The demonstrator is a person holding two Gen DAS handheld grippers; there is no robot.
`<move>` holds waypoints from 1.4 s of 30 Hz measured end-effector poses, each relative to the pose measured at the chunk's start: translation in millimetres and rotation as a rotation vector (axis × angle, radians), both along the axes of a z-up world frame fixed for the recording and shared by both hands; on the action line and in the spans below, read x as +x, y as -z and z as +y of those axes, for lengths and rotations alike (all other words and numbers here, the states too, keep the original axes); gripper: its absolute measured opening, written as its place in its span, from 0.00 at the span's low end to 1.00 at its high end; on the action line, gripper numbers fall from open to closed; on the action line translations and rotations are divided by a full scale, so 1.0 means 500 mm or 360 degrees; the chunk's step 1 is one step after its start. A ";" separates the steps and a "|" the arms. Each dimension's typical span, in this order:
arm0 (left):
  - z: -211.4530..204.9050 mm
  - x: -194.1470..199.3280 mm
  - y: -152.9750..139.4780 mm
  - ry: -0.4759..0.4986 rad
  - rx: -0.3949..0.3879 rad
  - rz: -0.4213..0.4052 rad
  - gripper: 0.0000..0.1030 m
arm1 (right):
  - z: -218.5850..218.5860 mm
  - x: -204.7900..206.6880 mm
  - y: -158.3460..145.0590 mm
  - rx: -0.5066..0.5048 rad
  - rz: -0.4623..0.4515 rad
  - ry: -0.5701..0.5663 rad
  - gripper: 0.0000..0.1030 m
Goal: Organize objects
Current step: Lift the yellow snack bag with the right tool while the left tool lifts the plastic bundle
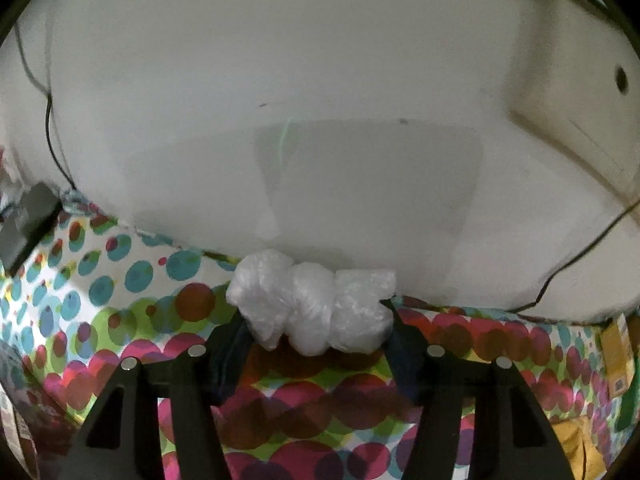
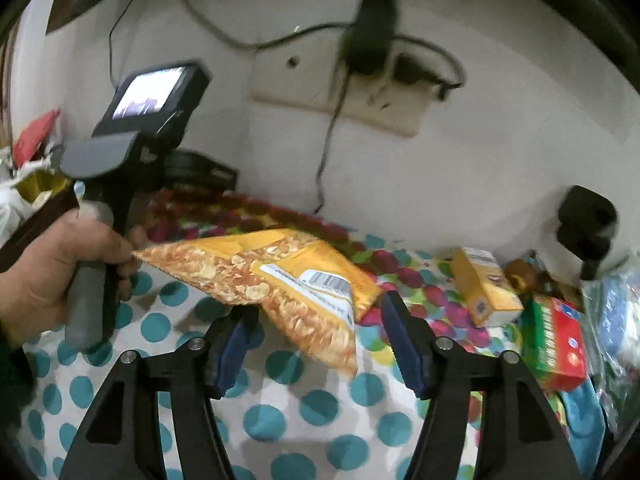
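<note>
In the left wrist view my left gripper (image 1: 314,316) is shut on a white crumpled plastic bundle (image 1: 312,304), held above the dotted tablecloth (image 1: 132,280) close to the white wall. In the right wrist view my right gripper (image 2: 316,312) is open. A yellow snack packet (image 2: 280,276) lies on the cloth between and just beyond its fingers, not gripped. The left gripper's handle with a small screen (image 2: 152,100), held by a hand (image 2: 56,260), is at the left.
A yellow carton (image 2: 486,286), a red and green box (image 2: 554,344) and plastic-wrapped items (image 2: 616,320) crowd the right side. Black chargers and cables (image 2: 372,36) hang on the wall. A dark flat object (image 1: 28,224) lies at the far left.
</note>
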State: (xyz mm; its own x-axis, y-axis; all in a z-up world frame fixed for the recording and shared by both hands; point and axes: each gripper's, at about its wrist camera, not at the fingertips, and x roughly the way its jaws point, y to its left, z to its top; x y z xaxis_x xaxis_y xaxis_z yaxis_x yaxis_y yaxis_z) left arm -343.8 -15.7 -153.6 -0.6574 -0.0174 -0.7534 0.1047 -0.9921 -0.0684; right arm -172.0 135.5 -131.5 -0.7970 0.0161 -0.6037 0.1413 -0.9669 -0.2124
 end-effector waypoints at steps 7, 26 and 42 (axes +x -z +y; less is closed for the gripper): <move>0.039 0.024 -0.004 0.0087 -0.0146 0.0056 0.60 | -0.094 -0.017 0.028 0.0478 0.0110 -0.0102 0.78; 0.031 0.079 0.013 0.0078 -0.0134 0.0073 0.60 | -0.155 -0.014 0.042 0.0592 0.0177 -0.0318 0.22; 0.008 0.159 0.010 0.0066 -0.0035 0.0200 0.59 | -0.002 0.205 -0.053 -0.0131 0.0354 -0.0078 0.21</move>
